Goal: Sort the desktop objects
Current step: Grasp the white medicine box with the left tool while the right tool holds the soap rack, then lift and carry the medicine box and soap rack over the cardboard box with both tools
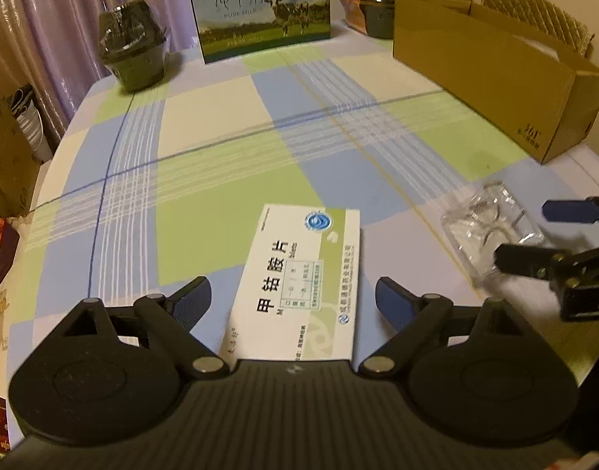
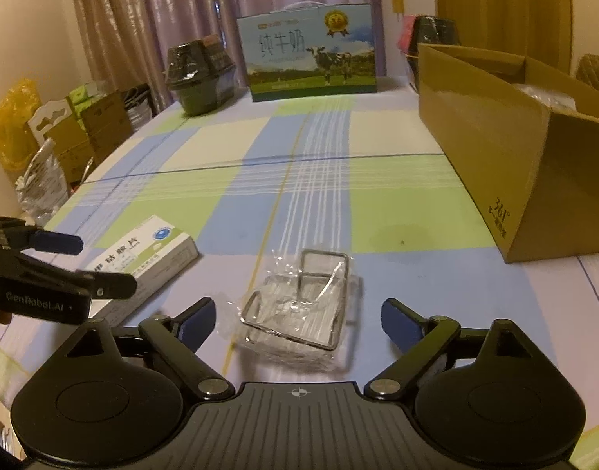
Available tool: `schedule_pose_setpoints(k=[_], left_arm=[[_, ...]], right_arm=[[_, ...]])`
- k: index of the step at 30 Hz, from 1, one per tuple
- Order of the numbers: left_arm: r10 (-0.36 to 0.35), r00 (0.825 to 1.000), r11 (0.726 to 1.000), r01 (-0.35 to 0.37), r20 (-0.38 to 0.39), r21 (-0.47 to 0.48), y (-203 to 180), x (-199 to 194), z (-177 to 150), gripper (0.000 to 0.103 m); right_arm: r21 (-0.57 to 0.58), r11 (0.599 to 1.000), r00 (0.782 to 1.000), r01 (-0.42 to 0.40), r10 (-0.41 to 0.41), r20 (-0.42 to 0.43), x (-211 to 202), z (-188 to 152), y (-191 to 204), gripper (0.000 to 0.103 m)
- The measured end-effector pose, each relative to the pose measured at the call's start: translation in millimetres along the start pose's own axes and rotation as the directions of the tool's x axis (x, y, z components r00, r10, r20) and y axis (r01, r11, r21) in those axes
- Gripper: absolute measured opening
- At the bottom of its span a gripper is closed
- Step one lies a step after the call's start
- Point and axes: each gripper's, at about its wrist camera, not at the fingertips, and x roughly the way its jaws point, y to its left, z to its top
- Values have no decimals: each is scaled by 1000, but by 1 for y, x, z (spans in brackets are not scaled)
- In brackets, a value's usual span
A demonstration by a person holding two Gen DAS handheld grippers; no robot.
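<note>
Left tongs (image 1: 293, 297): gaping wide, straddling the near end of the medicine box (image 1: 299, 274), gripping nothing.
Right tongs (image 2: 298, 318): spread wide, hovering just short of the wrapped wire rack (image 2: 303, 305).
Medicine box: lying flat on the table (image 1: 205, 145).
Cardboard box (image 2: 507, 149): sitting open, ahead-right of both tongs.

Dim warm light, fisheye-bent edges, slight blur

Ahead of the right tool (image 2: 298, 319), a bright wire rack (image 2: 313, 301) lies sealed in clear, crinkled glossy plastic. Between the left tool's (image 1: 293, 299) matt black fingers lies a smooth white card box (image 1: 299, 274). The table (image 1: 221, 164) wears checked cloth; to the right stands a matt brown cardboard carton (image 2: 507, 164).
</note>
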Motion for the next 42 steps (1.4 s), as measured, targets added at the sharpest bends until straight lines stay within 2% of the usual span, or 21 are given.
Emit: schedule_pose_setpoints(k=[5,7,12,15,20,29,36,42], left_arm=[[18,1000,999,-17,-23,28,-2,8,1,87],[15,999,1000,-14,-39,26,-4,10,3,79],[34,997,999,-31,-67,41,-12,9,5,68],[32,997,999,-29,-71,34,-15,8,5,67],[8,998,1000,-8,-61,10,-16,6,4,68],[-6,998,1000,7,-70,13,-17,7,6,79],[-6,999,1000,5,-41,-17,-10,6,8,87],[-3,999,1000,2,-54,-14,-8,13,9,87]], right_arm=[[23,1000,1000,8,-8,-4,2,-1,-3,94],[34,999,1000,3,-3,6,1,-1,-4,94],[89,996,1000,6,-7,4,3,0,-9,94],[99,995,1000,1,-1,-1,5,1,-9,94],[103,995,1000,-4,6,-16,8,0,-5,93],[1,1000,1000,8,-8,-25,12,-2,10,59],[-13,1000,1000,15,-16,-20,11,-2,11,58],[3,1000,1000,19,-19,-21,11,-1,9,58]])
